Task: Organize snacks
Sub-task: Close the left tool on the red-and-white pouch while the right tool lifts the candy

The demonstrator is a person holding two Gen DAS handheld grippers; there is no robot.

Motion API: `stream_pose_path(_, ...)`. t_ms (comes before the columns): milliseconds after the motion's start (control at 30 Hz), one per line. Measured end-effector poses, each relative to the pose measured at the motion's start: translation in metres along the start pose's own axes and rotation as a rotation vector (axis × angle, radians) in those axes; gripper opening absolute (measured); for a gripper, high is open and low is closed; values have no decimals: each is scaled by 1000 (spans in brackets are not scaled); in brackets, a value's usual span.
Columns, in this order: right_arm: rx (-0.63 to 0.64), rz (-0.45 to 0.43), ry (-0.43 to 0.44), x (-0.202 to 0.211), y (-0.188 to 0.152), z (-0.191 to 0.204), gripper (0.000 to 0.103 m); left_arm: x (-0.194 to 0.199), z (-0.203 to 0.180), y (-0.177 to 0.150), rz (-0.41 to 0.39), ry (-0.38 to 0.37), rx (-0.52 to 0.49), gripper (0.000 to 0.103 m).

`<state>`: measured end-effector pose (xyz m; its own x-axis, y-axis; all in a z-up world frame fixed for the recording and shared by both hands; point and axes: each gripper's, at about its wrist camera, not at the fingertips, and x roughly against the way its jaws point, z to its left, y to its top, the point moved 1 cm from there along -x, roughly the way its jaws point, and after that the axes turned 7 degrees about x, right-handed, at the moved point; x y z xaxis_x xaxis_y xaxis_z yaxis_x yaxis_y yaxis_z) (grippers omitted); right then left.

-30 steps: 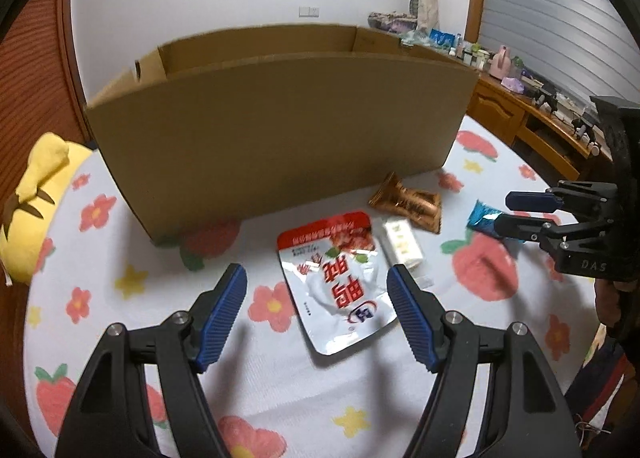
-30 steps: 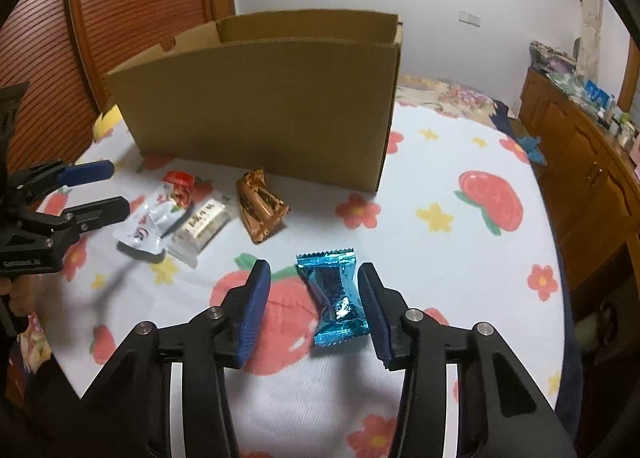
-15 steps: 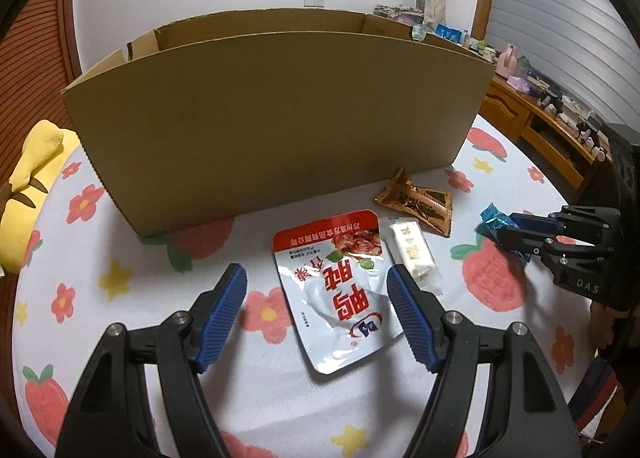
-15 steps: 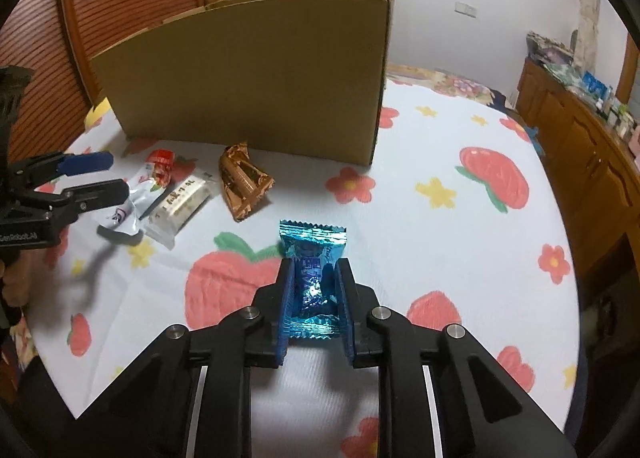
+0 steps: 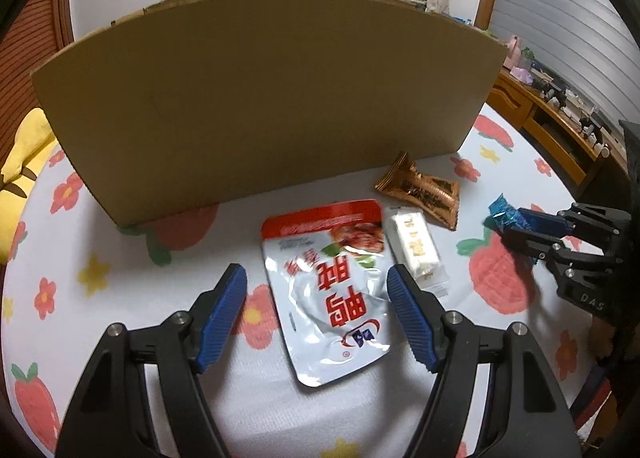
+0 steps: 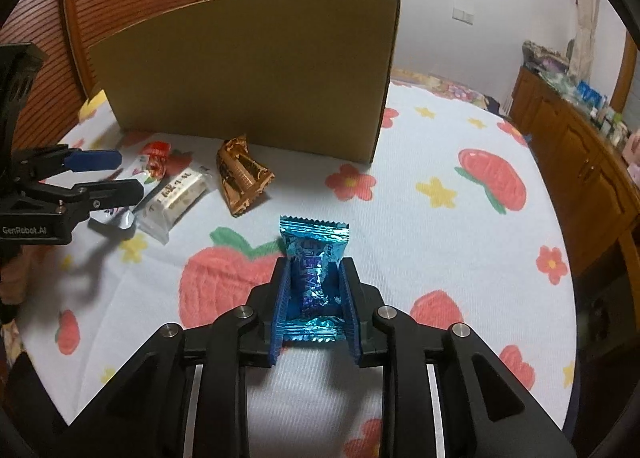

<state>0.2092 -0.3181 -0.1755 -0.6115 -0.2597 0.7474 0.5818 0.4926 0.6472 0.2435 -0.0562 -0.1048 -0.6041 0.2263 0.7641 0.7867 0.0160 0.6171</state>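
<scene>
The right tool [image 6: 316,304] has its blue pads pressed against both sides of a blue foil candy [image 6: 314,278], though the jaws are easing apart a little at this moment; the wrapper's crimped top edge sticks out beyond the fingertips, above the strawberry-print cloth of the surface [image 6: 460,242]. In the left wrist view the same candy [image 5: 505,213] shows at the tip of the right tool [image 5: 520,224], off to the right side.

The left tool [image 5: 316,312] stands wide, its two pads on either side of a white pouch with a red top band [image 5: 334,290] that lies flat on the surface; the pads do not touch it. Just beside the pouch, to its right, lies a small white bar in clear wrap [image 5: 416,250], its edge touching or slightly overlapping the pouch. Beyond that bar sits a copper-coloured wrapper [image 5: 420,188], close to the front wall of a large cardboard box [image 5: 260,98] that stands upright behind all the snacks. A yellow soft toy [image 5: 24,154] shows at the left edge.
</scene>
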Motion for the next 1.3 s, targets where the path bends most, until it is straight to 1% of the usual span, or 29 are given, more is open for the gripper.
stream_pose_path(133,-18,-2,19,0,0,-4,23,-1,-4,-2,-3,14,-20,77)
stream_pose_path(267,-10,-1,9,-1,0,-2,23,-4,-12,-5,-6,59,-74,78)
stream_pose_path(433,-11,-2,10,-1,0,-2,23,-3,-11,-6,-5,49,-74,78)
stream_pose_path(500,-13,-2,12,-1,0,-3,23,-2,-11,-6,-5,42,-75,75)
stream_pose_path(567,-13,-2,11,0,-1,-3,23,2,-12,-9,-13,35,-85,61)
stream_pose_path(667,-13,-2,11,0,-1,-3,23,6,-15,-14,-12,11,-113,60)
stream_pose_path(733,-13,-3,11,0,0,-3,23,9,-15,-16,-19,9,-123,58)
stream_pose_path(867,-15,-2,10,-1,0,-4,23,16,-12,-20,-20,8,-111,58)
stream_pose_path(1067,-13,-2,9,-1,0,-4,23,26,-8,-21,-45,-11,-87,58)
stream_pose_path(1300,-13,-2,9,-1,0,-4,23,38,-7,-25,-75,-10,-90,59)
